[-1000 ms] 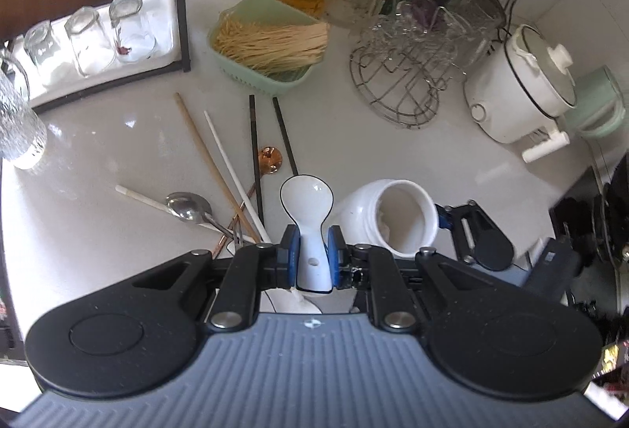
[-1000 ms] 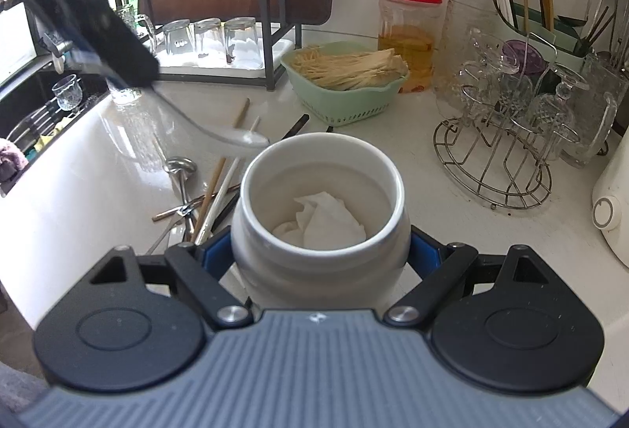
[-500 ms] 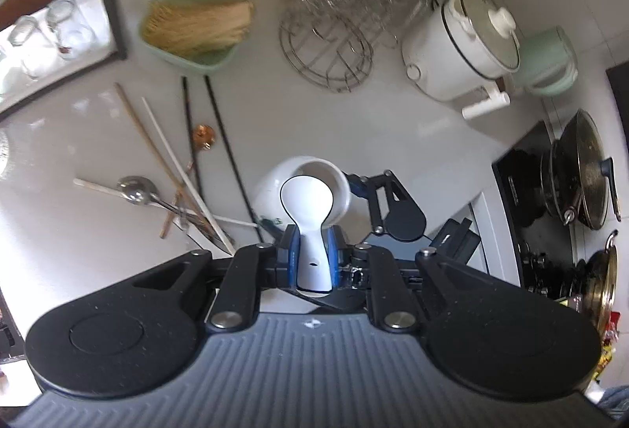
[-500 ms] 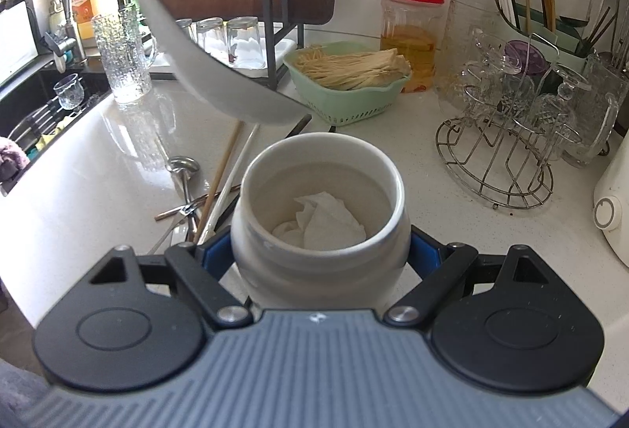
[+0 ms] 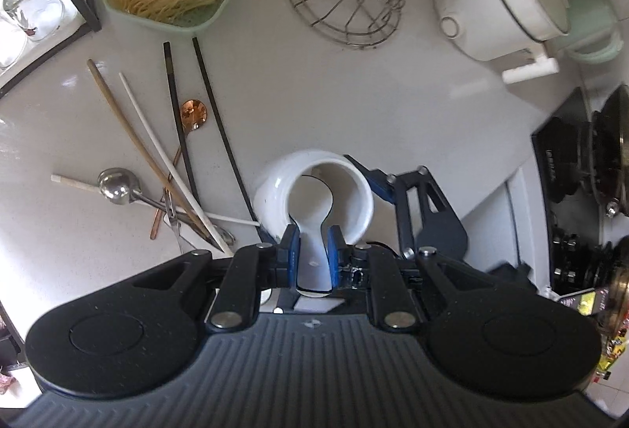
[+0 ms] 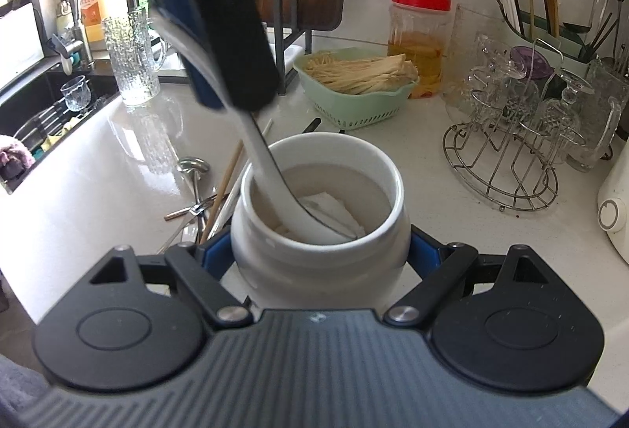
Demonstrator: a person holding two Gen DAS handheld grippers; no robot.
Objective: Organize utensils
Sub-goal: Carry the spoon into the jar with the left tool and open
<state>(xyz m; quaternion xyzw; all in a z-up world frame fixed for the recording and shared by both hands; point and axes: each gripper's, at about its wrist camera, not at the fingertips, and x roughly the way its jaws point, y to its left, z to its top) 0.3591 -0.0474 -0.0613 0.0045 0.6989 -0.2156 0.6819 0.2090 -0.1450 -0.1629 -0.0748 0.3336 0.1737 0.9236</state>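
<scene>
The left gripper [image 5: 311,241] points steeply down, its two blue-padded fingers [image 5: 291,251] drawn close together and clamped on the handle of a white spoon [image 5: 312,215]. Seen from the right wrist, it hangs tilted above and to the left. The right gripper [image 6: 318,251] sits low and level, its fingers [image 6: 214,251] spread wide and pressed against both sides of a white jar [image 6: 320,231].

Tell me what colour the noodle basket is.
Pale green basket, clearest in the right wrist view.
</scene>
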